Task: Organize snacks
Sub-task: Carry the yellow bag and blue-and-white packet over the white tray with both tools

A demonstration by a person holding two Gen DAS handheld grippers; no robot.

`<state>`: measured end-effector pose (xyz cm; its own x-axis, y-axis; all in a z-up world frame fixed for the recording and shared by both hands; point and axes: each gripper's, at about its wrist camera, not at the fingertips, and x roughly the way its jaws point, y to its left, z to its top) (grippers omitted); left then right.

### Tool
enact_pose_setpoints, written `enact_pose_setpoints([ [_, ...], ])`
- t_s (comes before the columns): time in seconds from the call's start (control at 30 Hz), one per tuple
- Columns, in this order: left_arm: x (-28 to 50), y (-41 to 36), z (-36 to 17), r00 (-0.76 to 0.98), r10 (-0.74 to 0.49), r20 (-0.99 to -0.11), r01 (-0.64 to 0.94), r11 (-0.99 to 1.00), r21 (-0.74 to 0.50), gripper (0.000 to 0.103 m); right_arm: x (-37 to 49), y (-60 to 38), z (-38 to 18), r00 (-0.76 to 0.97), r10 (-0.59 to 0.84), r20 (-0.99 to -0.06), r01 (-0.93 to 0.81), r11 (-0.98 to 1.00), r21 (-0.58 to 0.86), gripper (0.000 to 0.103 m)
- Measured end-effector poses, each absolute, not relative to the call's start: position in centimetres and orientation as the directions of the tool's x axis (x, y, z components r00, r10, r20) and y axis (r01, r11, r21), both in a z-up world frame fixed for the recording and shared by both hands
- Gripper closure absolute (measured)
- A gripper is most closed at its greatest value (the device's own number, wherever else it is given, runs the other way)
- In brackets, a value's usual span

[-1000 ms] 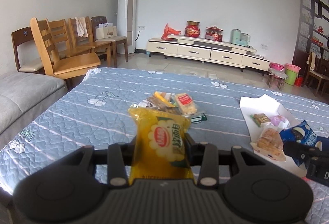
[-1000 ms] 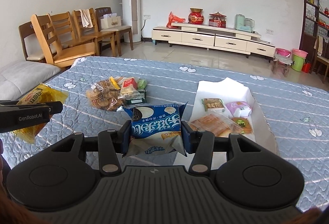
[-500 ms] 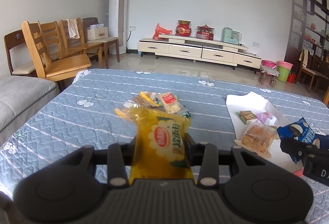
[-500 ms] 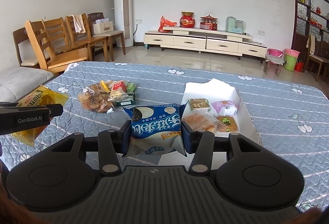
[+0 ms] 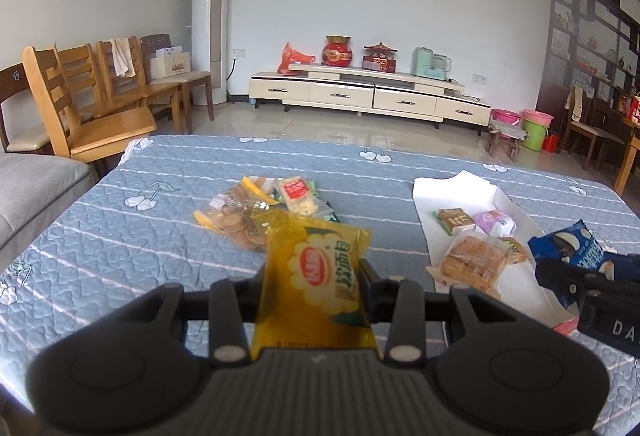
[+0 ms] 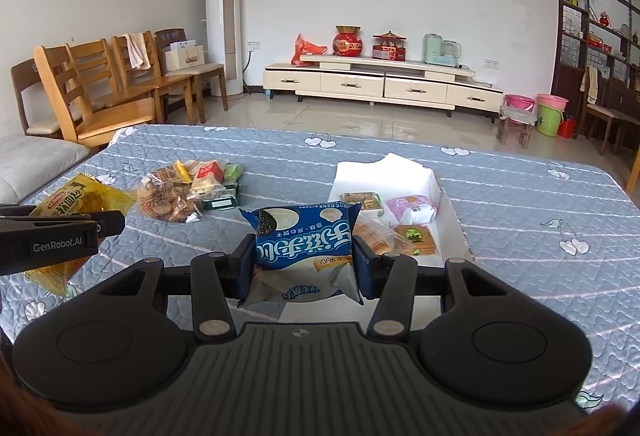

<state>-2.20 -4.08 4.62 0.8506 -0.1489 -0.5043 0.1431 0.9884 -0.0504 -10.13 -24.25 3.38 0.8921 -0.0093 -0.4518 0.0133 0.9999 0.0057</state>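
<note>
On the left, the left gripper (image 5: pixel 314 276) has its fingers clenched on a yellow snack packet (image 5: pixel 316 284), which stands upright between them above the blue quilted tabletop (image 5: pixel 120 236); the right wrist view shows the same packet (image 6: pixel 76 200) held at the far left, clear of the cloth.

Near the middle of the tabletop lies a loose heap of snacks (image 5: pixel 264 212): a clear bag of round biscuits (image 5: pixel 236 224), a red-labelled cracker pack (image 5: pixel 298 194) leaning on it, and green wrappers partly hidden behind. They touch and overlap one another.

To the right sits a shallow white box (image 6: pixel 436 196), its far flap raised. Inside it, at the back, a green-edged packet (image 6: pixel 362 202) lies just beside a pale purple packet (image 6: pixel 412 208). In front of those are a clear bag of golden biscuits (image 5: pixel 474 262) and a small orange-brown pack with a green seal (image 6: pixel 414 238), side by side near the box's front edge.

Farthest right, the right gripper (image 6: pixel 304 262) grips a blue and white snack packet (image 6: pixel 304 244), fingers pressed against both its sides. The packet hangs over the near left corner of the box, above the tabletop; whether it touches the box cannot be told.
</note>
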Motion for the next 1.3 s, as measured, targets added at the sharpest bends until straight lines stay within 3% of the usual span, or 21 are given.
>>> enact_pose_setpoints([
  [1.3,-2.1,-10.2,4.8,0.814,-0.272,-0.514,0.287,0.956,-0.052,0.063,-11.4,-26.0,3.5,0.892,-0.110,-0.439,0.135,0.991,0.025,0.042],
])
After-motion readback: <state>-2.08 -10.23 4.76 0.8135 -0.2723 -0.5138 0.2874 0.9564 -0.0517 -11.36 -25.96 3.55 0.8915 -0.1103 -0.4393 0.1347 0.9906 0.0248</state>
